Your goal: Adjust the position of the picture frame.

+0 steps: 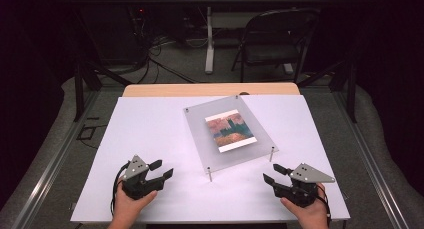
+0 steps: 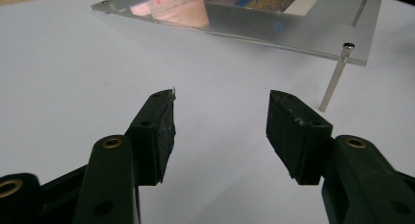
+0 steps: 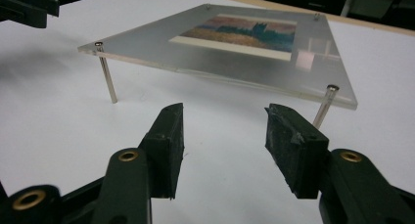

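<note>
- While nothing's being touched yet, the left gripper (image 1: 161, 170) sits low at the near left of the desk (image 1: 150, 134), its jaws spread with only bare white surface between them. It's angled in toward the middle, I'd guess so it can come at the frame from its own side.
- Moving to the centre, the clear acrylic frame (image 1: 200, 131) stands on thin metal posts (image 1: 209, 174), one at each corner, so the plate sits lifted off the desk. A small landscape print (image 1: 230, 132) lies sandwiched in it. The raised edge looks like what makes it grabbable: jaws can slip around it.
- Over on the right, the right gripper (image 1: 274, 175) mirrors the left, jaws released and empty, pointed at the frame's near corner but still apart from it.
- Looks to me like a two-handed lift is being set up, one side each.
</note>
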A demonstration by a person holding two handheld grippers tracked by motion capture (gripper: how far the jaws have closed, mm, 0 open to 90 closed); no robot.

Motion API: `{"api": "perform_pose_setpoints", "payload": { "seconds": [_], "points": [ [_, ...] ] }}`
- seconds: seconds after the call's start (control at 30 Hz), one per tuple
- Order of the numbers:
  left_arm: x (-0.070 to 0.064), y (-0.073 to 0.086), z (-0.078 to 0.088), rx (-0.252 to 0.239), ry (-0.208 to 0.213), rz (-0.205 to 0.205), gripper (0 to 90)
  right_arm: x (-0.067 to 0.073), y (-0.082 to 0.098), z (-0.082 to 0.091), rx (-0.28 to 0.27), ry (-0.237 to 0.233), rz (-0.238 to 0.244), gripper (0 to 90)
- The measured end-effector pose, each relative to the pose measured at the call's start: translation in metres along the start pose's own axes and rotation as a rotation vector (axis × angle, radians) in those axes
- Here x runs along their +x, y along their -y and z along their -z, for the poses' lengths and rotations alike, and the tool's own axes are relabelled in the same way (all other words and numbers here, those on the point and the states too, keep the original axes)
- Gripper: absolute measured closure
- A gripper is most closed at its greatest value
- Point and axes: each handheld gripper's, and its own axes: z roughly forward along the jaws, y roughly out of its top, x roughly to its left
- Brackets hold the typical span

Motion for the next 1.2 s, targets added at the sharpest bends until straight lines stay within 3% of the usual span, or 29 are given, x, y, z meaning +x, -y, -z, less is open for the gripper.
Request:
{"api": "perform_pose_setpoints", "payload": {
  "seconds": [0.2, 0.33, 0.43, 0.47, 0.67, 0.83, 0.93, 1.2],
  "points": [
    [-0.002, 0.000, 0.001, 0.005, 0.003, -0.001, 43.5, 0.001, -0.001, 0.003, -0.012, 0.000, -0.008, 46.2],
    [0.000, 0.000, 0.000, 0.010, 0.003, 0.012, 41.2, 0.001, 0.001, 0.000, 0.009, 0.001, -0.022, 44.7],
    [0.001, 0.001, -0.002, 0.022, 0.000, 0.023, 41.1, 0.003, 0.001, -0.002, 0.037, 0.012, 0.001, 44.7],
    [0.000, 0.001, -0.003, 0.027, -0.021, 0.019, 41.2, 0.004, 0.001, -0.002, 0.034, 0.011, 0.005, 44.7],
    [0.000, 0.001, -0.002, 0.035, -0.026, 0.030, 43.9, 0.005, 0.000, -0.003, 0.043, 0.032, 0.012, 43.6],
    [-0.002, 0.002, -0.003, 0.045, -0.013, 0.045, 42.8, 0.005, -0.001, -0.004, 0.048, 0.033, 0.013, 44.6],
    [-0.005, 0.002, -0.004, 0.054, 0.004, 0.060, 42.2, 0.002, 0.000, -0.004, 0.037, 0.024, -0.018, 46.0],
    [-0.016, 0.000, -0.011, 0.065, 0.041, 0.060, 41.0, -0.004, 0.000, -0.002, 0.064, 0.036, -0.035, 48.6]
  ]
}}
